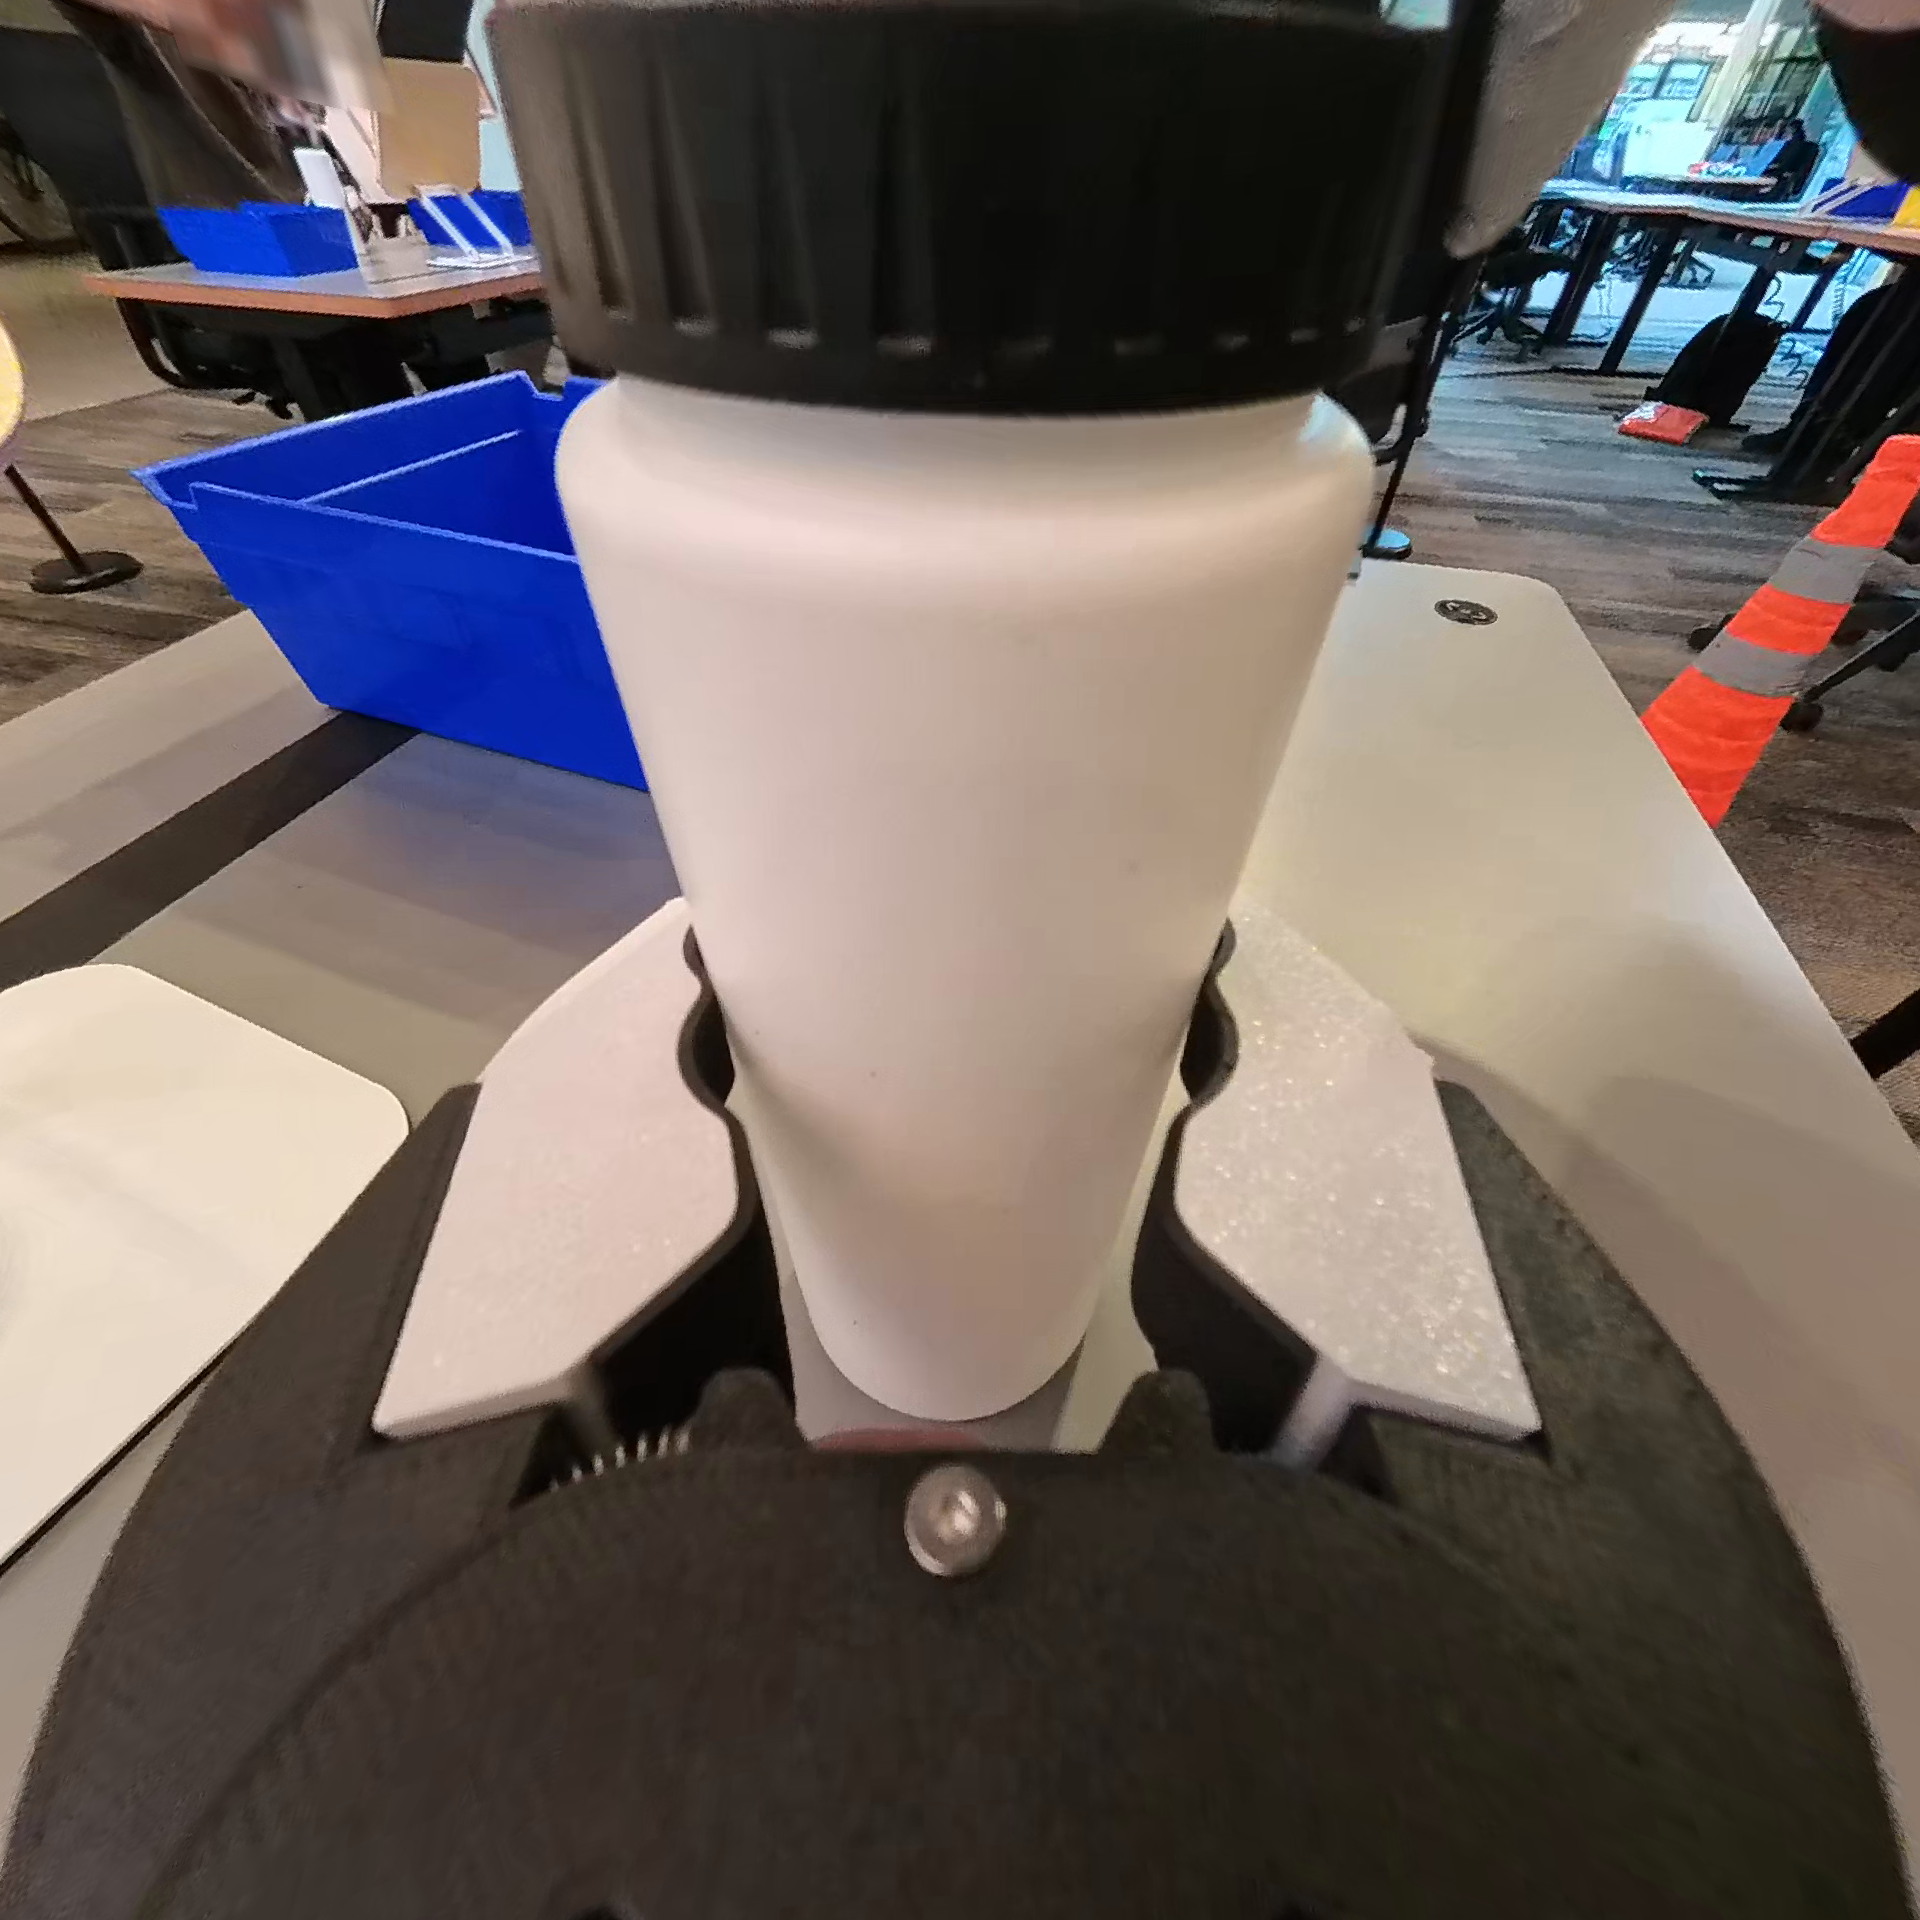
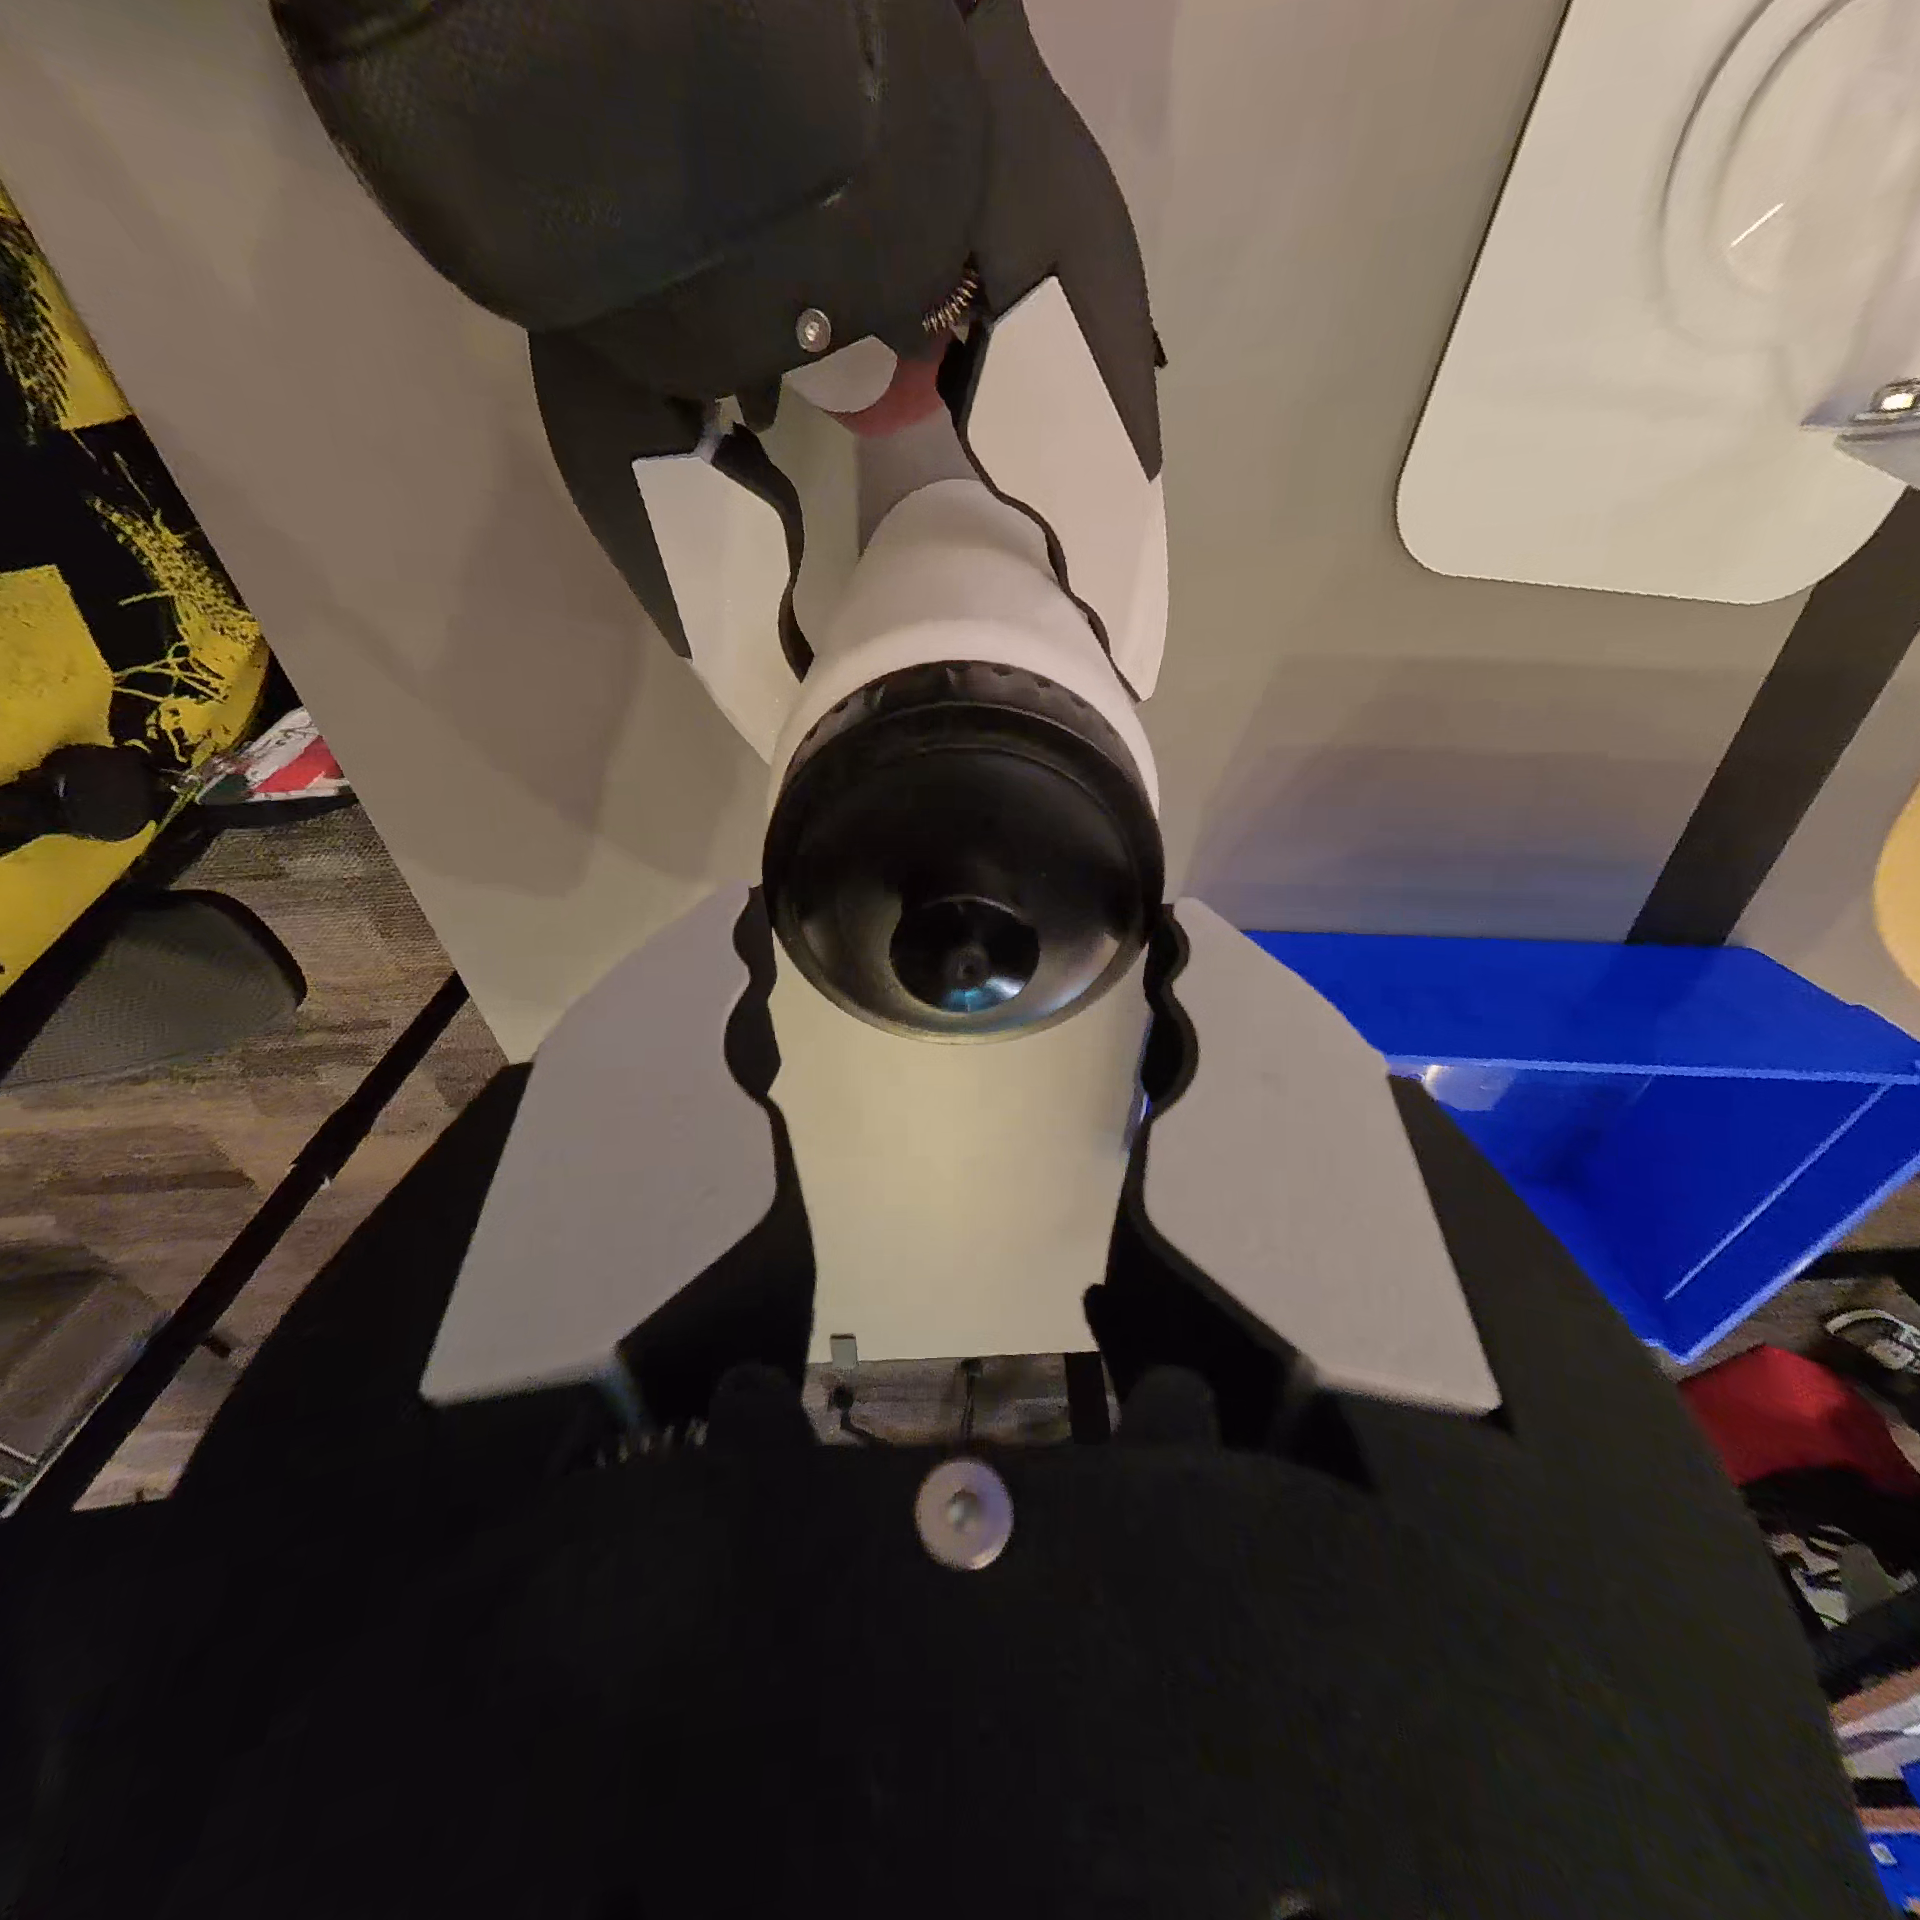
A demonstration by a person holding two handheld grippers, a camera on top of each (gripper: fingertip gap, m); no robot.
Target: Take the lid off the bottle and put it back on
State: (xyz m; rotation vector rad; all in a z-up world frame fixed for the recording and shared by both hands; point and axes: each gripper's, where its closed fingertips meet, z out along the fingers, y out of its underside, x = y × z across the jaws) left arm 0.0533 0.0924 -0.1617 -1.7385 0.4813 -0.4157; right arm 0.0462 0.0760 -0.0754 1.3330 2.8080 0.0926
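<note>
A white bottle (image 1: 956, 831) with a black ribbed lid (image 1: 966, 187) stands upright on the pale table (image 1: 1475, 852). The lid sits on the bottle's neck. My left gripper (image 1: 961, 935) is shut on the lower body of the bottle. In the right wrist view I look down on the lid (image 2: 961, 862) and bottle (image 2: 956, 582). My right gripper (image 2: 961, 925) has both fingertips against opposite sides of the lid. The left gripper (image 2: 935, 665) shows beyond it, on the bottle. One right finger (image 1: 1527, 125) shows beside the lid in the left wrist view.
A blue bin (image 1: 395, 592) stands just behind and left of the bottle; it also shows in the right wrist view (image 2: 1558, 1091). A white board (image 1: 156, 1195) lies at the left. An orange cone (image 1: 1787, 644) stands past the table's right edge.
</note>
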